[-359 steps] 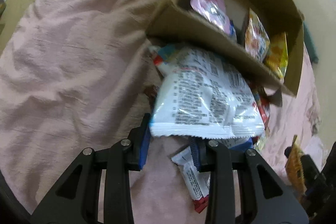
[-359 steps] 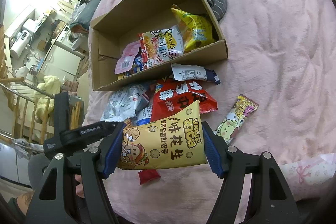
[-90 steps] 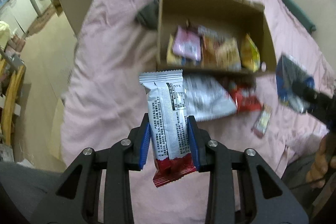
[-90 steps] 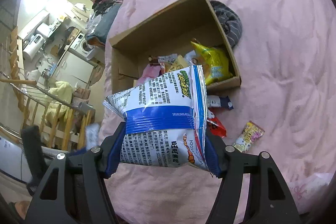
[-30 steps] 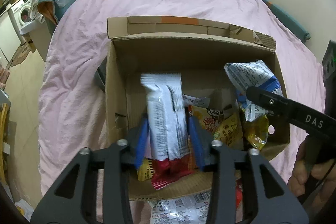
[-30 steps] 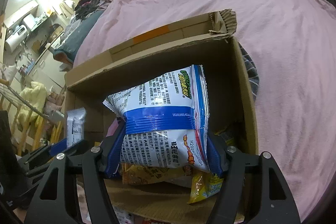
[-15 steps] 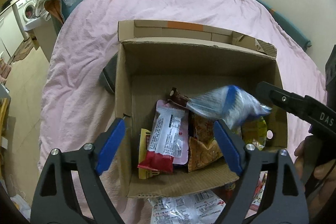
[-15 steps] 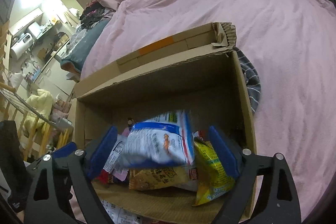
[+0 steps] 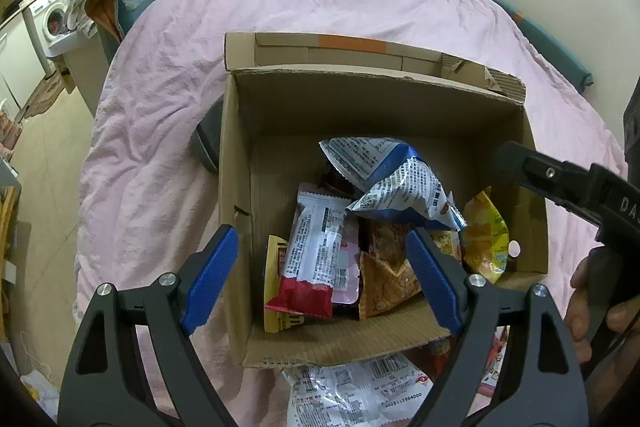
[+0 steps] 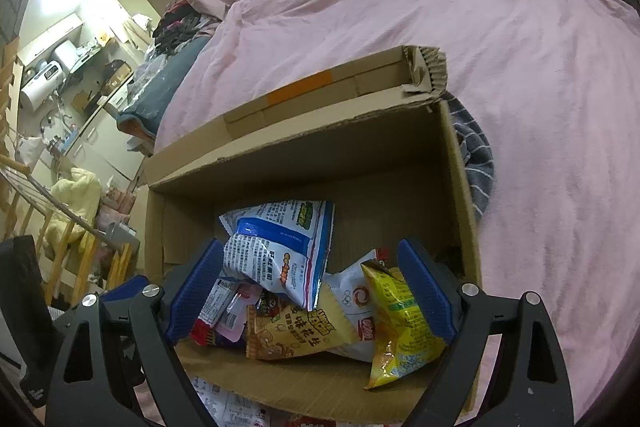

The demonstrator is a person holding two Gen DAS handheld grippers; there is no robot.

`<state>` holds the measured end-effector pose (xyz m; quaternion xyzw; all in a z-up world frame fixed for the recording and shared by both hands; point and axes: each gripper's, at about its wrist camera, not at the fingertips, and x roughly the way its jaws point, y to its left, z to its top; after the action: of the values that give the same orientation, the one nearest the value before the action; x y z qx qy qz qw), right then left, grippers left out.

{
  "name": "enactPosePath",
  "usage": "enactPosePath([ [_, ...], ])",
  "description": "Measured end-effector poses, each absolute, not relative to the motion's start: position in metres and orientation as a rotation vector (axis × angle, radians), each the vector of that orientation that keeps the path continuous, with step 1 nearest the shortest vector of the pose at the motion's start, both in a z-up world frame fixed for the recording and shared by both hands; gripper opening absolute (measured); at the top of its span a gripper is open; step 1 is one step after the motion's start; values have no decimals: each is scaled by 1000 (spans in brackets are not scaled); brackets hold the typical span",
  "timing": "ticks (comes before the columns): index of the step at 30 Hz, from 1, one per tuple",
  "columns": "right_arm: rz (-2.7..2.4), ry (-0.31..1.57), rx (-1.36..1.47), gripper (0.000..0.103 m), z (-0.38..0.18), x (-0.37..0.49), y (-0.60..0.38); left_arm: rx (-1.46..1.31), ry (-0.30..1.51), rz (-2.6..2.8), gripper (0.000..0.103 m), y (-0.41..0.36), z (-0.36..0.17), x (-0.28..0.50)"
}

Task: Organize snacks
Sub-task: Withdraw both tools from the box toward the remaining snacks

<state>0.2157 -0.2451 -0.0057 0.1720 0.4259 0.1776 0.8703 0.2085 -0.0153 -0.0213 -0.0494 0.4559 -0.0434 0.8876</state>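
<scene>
Over cardboard box (image 9: 236,163) on pink bedding (image 9: 168,75), left gripper (image 9: 320,283) and right gripper (image 10: 310,291) gape empty; white packet (image 9: 344,391) outside box front.

Open cardboard box (image 9: 236,155) on pink bedding, flaps up at the far side. Inside, white and blue crumpled bag (image 9: 394,183) on top of the pile, tilted. White bar with red end (image 9: 316,255) lying beside it, over a pink packet (image 9: 349,267). Orange-brown peanut bag (image 10: 296,335) near the front wall. Yellow bag (image 9: 484,239) leaning at the right side. White printed packet (image 9: 352,391) outside, before the box.
</scene>
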Motion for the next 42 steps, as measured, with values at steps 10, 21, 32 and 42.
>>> enactPosePath([
  [10,355,854,387,91,8,192,-259,-109,935,-91,84,-13,-11,189],
  [21,367,842,332,91,18,163,-256,-126,907,-69,84,1,1,162],
  [32,316,864,390,91,17,125,-279,-121,849,-23,100,9,11,129],
  [42,238,960,397,91,-4,97,-309,-147,930,-17,102,12,-7,107],
])
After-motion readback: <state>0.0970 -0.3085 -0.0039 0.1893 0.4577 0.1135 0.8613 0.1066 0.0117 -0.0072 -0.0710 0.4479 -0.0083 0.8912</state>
